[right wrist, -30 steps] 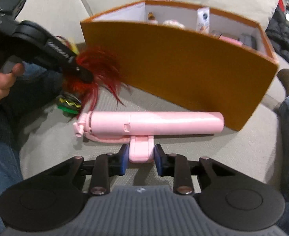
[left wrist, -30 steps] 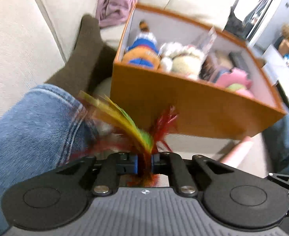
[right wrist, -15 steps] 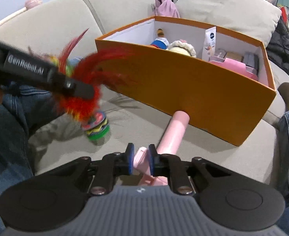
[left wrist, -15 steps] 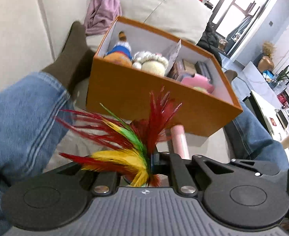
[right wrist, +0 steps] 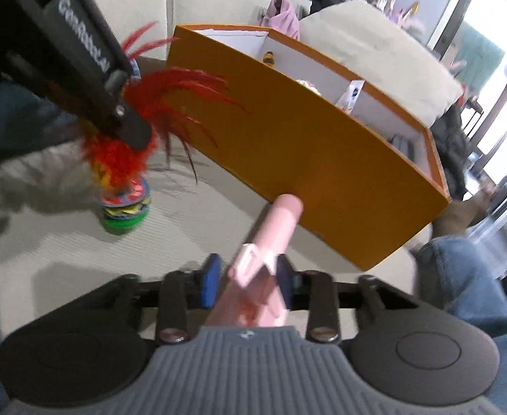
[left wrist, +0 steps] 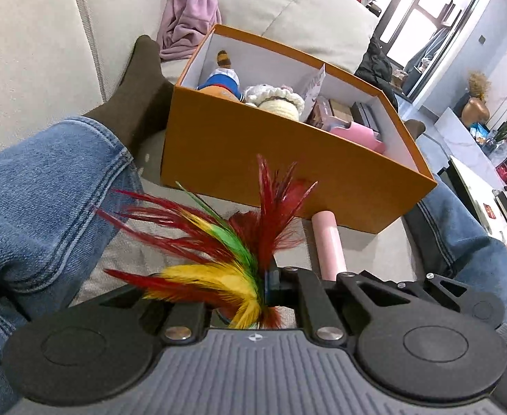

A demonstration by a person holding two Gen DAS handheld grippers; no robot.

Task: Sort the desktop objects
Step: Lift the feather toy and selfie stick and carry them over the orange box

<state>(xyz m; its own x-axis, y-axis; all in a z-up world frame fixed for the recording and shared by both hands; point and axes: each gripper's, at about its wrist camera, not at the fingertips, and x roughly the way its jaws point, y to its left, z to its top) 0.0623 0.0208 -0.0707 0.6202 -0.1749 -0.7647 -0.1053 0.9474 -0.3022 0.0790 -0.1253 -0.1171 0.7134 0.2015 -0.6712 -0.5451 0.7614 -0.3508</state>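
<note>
Your left gripper (left wrist: 270, 285) is clamped nearly closed on the soft feathers of the shuttlecock (left wrist: 232, 242), red, yellow and green plumes fanning toward the left of the frame (its stacked disc base (right wrist: 125, 207) hangs low at the left of the right wrist view). Your right gripper (right wrist: 246, 285) has just been opening; its blue pads bracket the smooth pink tube (right wrist: 277, 228), the left pad standing clear of it, the picture being blurred. The tube's rounded tip meets the matte orange wall of the cardboard box (left wrist: 288, 169) at frame centre. Plush toys (left wrist: 274, 98) fill the box's white inside. Ribbed beige sofa fabric (right wrist: 198, 214) lies underneath.
</note>
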